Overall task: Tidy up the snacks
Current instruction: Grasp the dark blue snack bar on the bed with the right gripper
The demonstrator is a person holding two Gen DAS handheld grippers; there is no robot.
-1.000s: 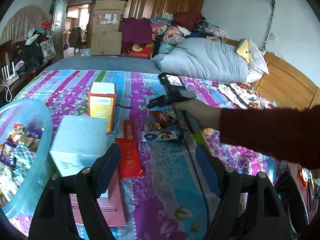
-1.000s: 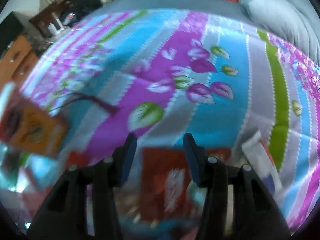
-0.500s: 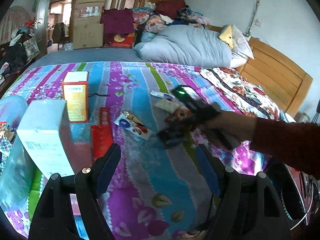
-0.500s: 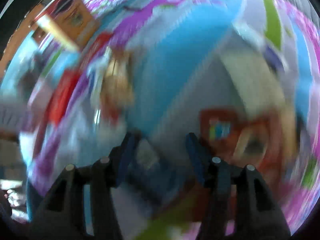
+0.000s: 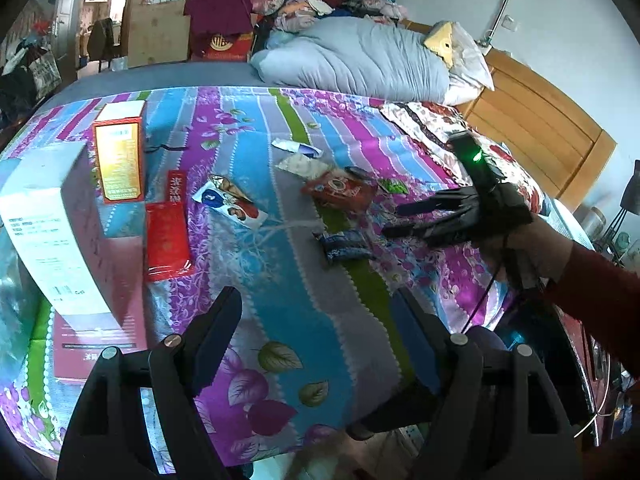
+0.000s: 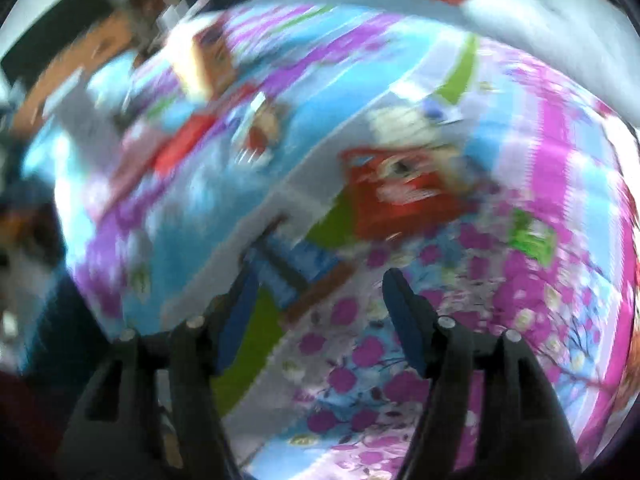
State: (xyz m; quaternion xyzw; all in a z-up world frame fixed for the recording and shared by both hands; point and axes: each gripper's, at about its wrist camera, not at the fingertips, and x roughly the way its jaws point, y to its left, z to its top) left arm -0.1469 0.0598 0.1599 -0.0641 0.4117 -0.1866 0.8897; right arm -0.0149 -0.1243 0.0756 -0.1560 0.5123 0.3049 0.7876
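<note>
Snack packets lie scattered on the striped bedspread (image 5: 280, 280): a dark blue packet (image 5: 344, 243), a red packet (image 5: 340, 190), a white and blue nut packet (image 5: 230, 202), a small green packet (image 5: 394, 186) and two whitish wrappers (image 5: 300, 164). My right gripper (image 5: 394, 220) is open and empty, just right of the blue packet. In the blurred right wrist view it (image 6: 316, 288) hovers with the blue packet (image 6: 296, 276) near its left finger and the red packet (image 6: 396, 196) beyond. My left gripper (image 5: 320, 320) is open and empty above the near bedspread.
A white box (image 5: 52, 232), an orange box (image 5: 120, 152) and flat red packets (image 5: 166, 236) stand at the left. A clear tub edge (image 5: 12, 288) shows at far left. A grey duvet (image 5: 360, 64) and wooden headboard (image 5: 532, 120) lie beyond.
My right gripper has swung right and back from the boxes and opened wider; the blue packet now lies on the bed beside it. The left view has turned right.
</note>
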